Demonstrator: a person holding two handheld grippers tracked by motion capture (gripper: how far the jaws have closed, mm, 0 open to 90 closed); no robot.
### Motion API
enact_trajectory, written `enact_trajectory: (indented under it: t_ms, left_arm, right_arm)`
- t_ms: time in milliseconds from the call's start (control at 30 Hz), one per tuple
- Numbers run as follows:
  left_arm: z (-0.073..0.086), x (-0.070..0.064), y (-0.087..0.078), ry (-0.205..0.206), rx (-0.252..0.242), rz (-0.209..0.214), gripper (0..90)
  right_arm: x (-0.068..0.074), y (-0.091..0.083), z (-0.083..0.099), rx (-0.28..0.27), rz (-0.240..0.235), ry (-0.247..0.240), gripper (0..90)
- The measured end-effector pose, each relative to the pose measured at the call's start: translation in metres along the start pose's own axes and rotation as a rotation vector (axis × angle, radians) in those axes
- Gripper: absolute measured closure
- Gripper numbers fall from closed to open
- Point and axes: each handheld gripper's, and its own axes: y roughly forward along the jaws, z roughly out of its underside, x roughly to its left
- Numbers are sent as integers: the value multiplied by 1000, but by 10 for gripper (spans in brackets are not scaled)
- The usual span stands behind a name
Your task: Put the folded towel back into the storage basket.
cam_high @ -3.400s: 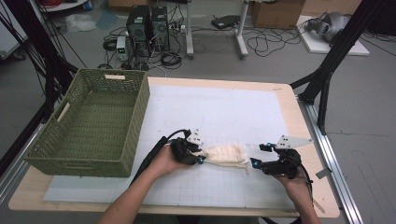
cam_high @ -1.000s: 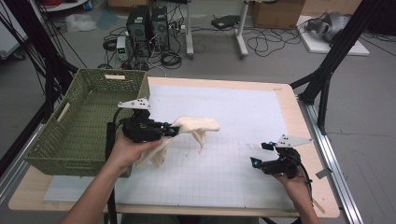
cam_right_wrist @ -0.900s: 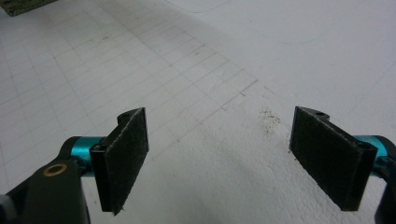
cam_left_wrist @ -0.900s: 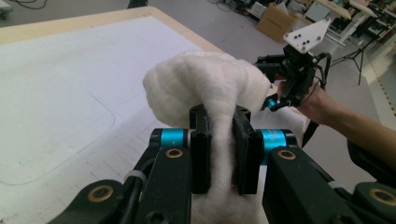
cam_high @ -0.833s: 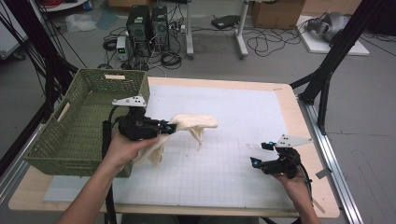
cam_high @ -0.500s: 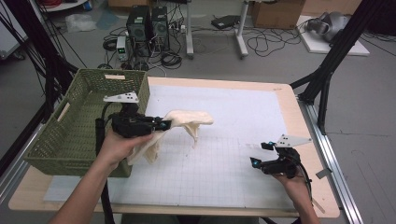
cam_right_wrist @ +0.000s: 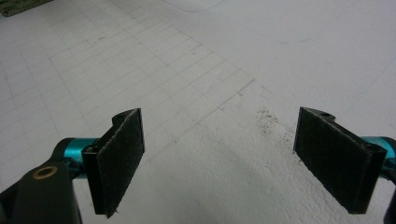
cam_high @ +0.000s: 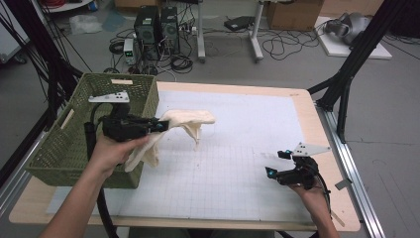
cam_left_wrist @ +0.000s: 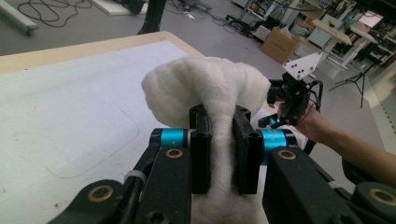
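The left gripper (cam_high: 157, 125) is clamped on a cream-white, fluffy cloth towel (cam_high: 190, 120), its two black jaws pinching a gathered fold of the fabric between them. In the high view the towel is lifted clear of the table: one end bunches out past the jaws over the white gridded mat (cam_high: 237, 163), and the rest hangs down below the person's left hand (cam_high: 116, 151), draping against the near right corner of the green woven rectangular basket (cam_high: 74, 148). The gripper and the towel sit right at the basket's right wall, at the height of its rim. What can be seen of the basket's inside is bare woven wicker, and the towel is not inside it.

In the left gripper view the towel (cam_left_wrist: 212, 91) swells above the closed jaws, with the right gripper (cam_left_wrist: 292, 93) visible farther off beyond it.

The right gripper (cam_high: 271, 172) rests low near the front right of the mat, well apart from the towel and the basket. In the right gripper view its jaws stand wide apart with only the white gridded mat (cam_right_wrist: 201, 93) between them, holding nothing
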Motion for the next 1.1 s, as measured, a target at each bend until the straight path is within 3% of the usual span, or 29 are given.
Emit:
enact_trajectory:
  t_ms: [500,1100]
  left_arm:
    - [-7,8,-42,-14,-74,-61,792]
    - [0,28,-83,-63,-132,-143,791]
  right_arm:
    - [1,3,0,10,3,1,126]
    - [1,5,0,21,0,-6,126]
